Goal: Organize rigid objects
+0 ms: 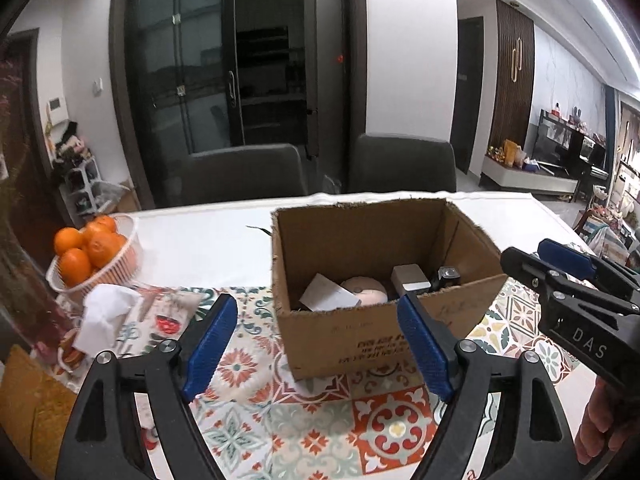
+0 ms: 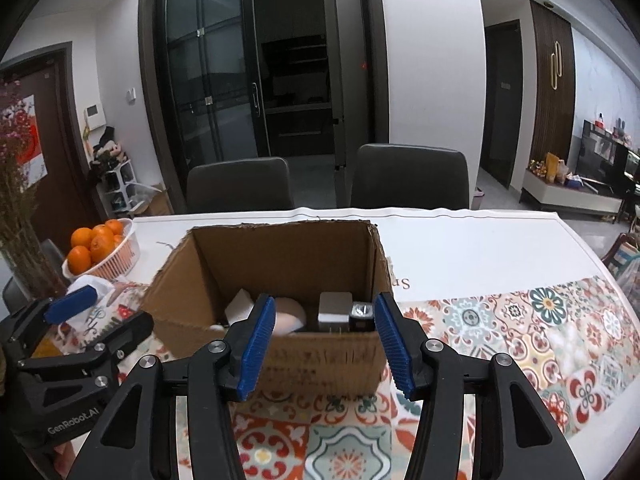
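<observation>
An open cardboard box (image 1: 360, 336) stands on the patterned tablecloth; it also shows in the right wrist view (image 2: 320, 364). Inside lie a white card (image 1: 332, 294), a round pink-white object (image 1: 366, 290), a grey-white block (image 1: 410, 278) and a small black item (image 1: 448, 274). The same block (image 2: 335, 306) and black item (image 2: 361, 314) show in the right wrist view. My left gripper (image 1: 316, 348) is open and empty, just in front of the box. My right gripper (image 2: 326, 344) is open and empty, at the box's near wall. Each gripper shows in the other's view, right (image 1: 568, 276) and left (image 2: 80, 320).
A white basket of oranges (image 1: 100, 256) stands at the left, with a white tissue pouch (image 1: 108, 312) in front of it. Two dark chairs (image 1: 244, 172) stand behind the table. Dried flowers (image 2: 16, 200) rise at the far left. The white table (image 2: 480, 244) extends right.
</observation>
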`<state>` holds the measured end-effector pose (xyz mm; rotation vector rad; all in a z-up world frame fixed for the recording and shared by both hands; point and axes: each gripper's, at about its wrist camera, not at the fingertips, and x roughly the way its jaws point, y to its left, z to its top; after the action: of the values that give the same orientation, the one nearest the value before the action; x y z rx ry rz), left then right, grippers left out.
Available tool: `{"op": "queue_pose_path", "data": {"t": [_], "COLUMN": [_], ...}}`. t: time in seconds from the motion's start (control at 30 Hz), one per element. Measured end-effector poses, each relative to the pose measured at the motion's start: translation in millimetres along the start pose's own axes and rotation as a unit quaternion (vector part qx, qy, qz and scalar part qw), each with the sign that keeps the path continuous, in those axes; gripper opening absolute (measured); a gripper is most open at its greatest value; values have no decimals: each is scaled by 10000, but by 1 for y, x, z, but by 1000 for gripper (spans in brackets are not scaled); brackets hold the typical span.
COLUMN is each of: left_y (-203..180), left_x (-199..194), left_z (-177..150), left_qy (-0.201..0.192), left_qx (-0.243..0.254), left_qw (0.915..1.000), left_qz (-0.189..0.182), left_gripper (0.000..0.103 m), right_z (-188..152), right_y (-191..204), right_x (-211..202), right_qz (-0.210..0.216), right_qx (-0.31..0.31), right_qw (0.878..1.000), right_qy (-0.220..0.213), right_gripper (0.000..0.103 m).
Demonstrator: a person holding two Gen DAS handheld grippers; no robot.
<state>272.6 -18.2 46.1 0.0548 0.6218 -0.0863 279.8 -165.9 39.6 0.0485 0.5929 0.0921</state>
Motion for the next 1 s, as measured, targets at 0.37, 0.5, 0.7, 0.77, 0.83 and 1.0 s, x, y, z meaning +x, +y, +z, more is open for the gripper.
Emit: {"op": "queue_pose_path", "data": {"t": [0.37, 0.5, 0.7, 0.77, 0.83, 1.0], "left_y": [-4, -3, -5, -5, -6, -6], "left_x": [-71, -87, -108, -114, -119, -129], "left_z": [-29, -39, -52, -56, -60, -71], "left_qy": [-493, -567, -705, -752, -794, -798], "left_qx": [80, 22, 1, -2, 3, 33], "left_qw": [9986, 9983, 9974, 9971, 9967, 9966], "left_qz": [166, 141, 132, 135, 153, 186], "left_gripper": [89, 92, 99, 101, 102, 103], "right_z": [-23, -34, -51, -57, -63, -73], "right_y": [1, 5, 12, 12, 12, 14], "right_x": [-62, -81, -104, -111, -116, -130], "right_qz": [-44, -103, -169, -187, -238, -382], "right_qx": [163, 164, 111, 134, 131, 88], "right_qw": [9997, 9994, 9992, 9990, 9989, 9981], "right_qy": [-174, -284, -352, -381, -389, -475], "right_gripper": [53, 57, 63, 67, 73, 80]}}
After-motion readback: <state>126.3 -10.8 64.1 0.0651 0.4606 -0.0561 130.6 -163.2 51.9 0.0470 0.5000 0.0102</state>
